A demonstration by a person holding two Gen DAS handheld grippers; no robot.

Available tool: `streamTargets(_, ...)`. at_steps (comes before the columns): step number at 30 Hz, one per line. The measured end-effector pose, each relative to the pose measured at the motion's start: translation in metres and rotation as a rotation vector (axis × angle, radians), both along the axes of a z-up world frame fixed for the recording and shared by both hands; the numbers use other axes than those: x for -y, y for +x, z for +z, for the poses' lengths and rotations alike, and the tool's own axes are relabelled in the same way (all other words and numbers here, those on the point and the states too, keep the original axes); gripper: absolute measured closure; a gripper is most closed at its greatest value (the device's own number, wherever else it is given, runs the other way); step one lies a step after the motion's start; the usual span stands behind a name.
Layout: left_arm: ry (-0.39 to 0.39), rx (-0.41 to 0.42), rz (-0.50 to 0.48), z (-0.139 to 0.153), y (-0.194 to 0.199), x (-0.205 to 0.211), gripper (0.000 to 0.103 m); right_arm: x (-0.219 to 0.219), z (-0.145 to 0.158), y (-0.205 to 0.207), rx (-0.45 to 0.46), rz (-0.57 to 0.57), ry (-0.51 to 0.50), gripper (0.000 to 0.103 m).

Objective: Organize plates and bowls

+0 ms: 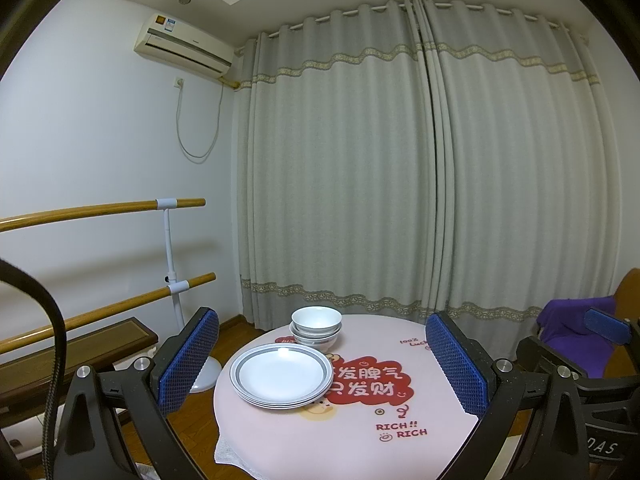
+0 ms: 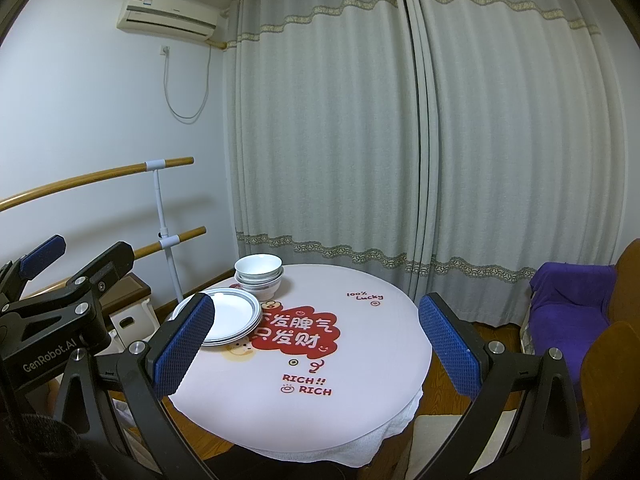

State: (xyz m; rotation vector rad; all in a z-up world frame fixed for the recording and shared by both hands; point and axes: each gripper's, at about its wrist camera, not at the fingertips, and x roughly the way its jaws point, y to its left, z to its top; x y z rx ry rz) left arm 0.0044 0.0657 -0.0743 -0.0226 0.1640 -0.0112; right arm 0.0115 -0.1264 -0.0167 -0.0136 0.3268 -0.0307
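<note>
**Left wrist and right wrist views: both grippers over round bench, crockery stacked**

Left wrist view: left gripper (image 1: 322,364) held above near edge of bench (image 1: 420,420), jaws wide apart, nothing between blue pads (image 1: 188,364). Round bench covered with pale pink cloth, red printed patch at centre, "RICH!! RICH" lettering toward near edge. Stack of plates (image 1: 282,374) on left half of bench, white with grey rim band, several rims visible at edge. Stack of bowls (image 1: 316,328) just behind plates, toward far edge, white, nested upright; gap or contact between the two stacks cannot be told. Right gripper (image 1: 608,330) visible at right margin, off the bench edge, one blue pad showing.

Right wrist view: right gripper (image 2: 314,346) also above near edge of bench (image 2: 380,340), jaws wide apart, empty. Left pad overlaps near part of plates (image 2: 228,316) in the picture only; no contact seen. Bowls (image 2: 259,274) behind plates at far left of bench. Left gripper (image 2: 76,258) at left margin, black body, jaws apart, holding nothing.

Surroundings: grey curtains (image 1: 420,160) closed behind bench, air conditioner (image 1: 184,42) high on wall, wooden double rail (image 1: 100,210) on white stand at left, purple cloth (image 2: 568,304) over chair at right.
</note>
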Motion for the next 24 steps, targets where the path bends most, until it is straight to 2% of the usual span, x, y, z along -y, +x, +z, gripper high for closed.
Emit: streamTargets(24,0.002,-0.001,0.004,0.0001,0.0016,0.0019,0.001,-0.0005,0.0001,-0.0004,-0.002,0.0,0.003,0.0)
